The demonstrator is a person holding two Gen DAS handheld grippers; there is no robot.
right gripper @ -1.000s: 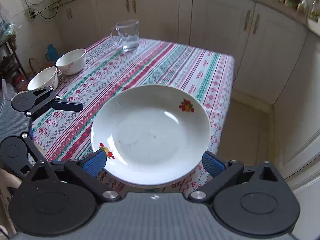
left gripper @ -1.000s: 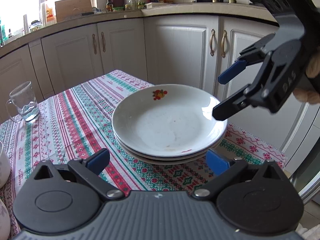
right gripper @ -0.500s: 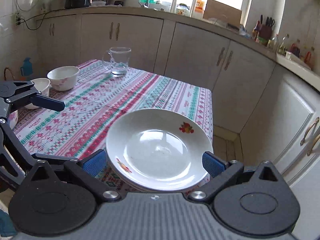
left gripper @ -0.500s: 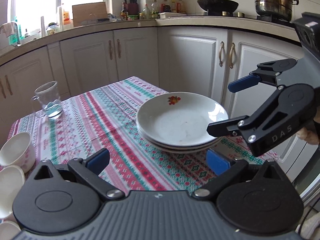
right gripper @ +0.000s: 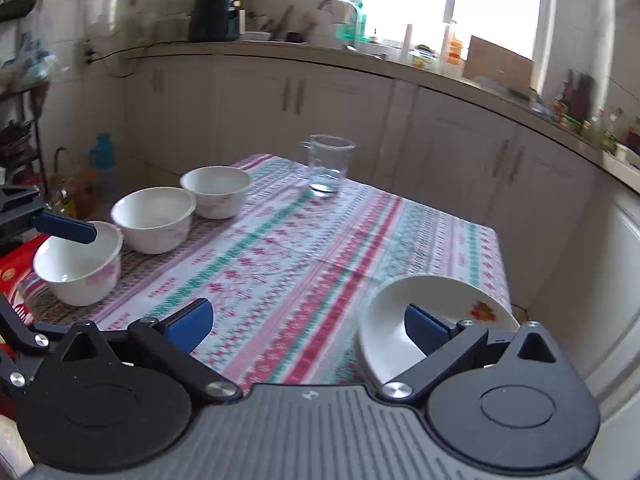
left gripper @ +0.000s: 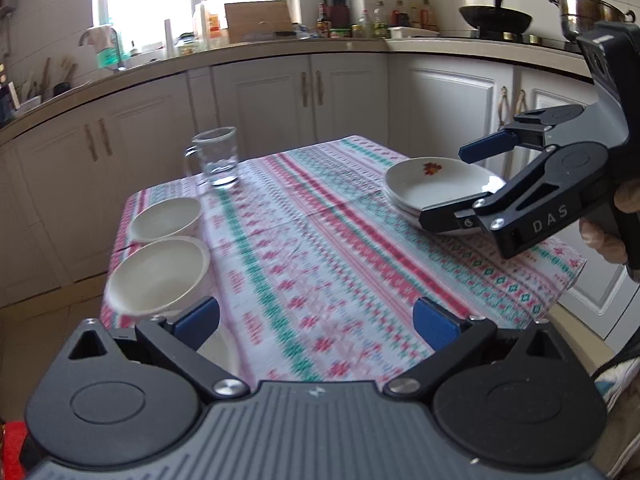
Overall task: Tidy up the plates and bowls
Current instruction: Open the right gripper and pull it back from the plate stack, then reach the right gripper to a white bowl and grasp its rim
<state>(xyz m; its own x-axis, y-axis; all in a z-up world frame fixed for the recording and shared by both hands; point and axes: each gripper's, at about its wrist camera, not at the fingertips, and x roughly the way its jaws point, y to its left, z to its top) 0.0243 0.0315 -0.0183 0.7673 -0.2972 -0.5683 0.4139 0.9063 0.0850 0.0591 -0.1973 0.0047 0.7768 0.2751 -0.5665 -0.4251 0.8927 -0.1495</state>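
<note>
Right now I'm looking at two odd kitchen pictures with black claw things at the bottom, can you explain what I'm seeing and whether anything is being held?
Those claws are not a robot. A person holds a two-finger gripper in each hand, and each gripper carries a wide-angle camera looking out along its blue-tipped fingers.

One picture is from the left gripper, the other from the right gripper. Each can see the other: the right one shows at the right edge of the left view, with part of the hand gripping it.

On the patterned tablecloth stand three white bowls in a row, a glass mug holding a little water, and a stack of white plates with a flower print.

Both grippers are open and hold nothing.
</note>
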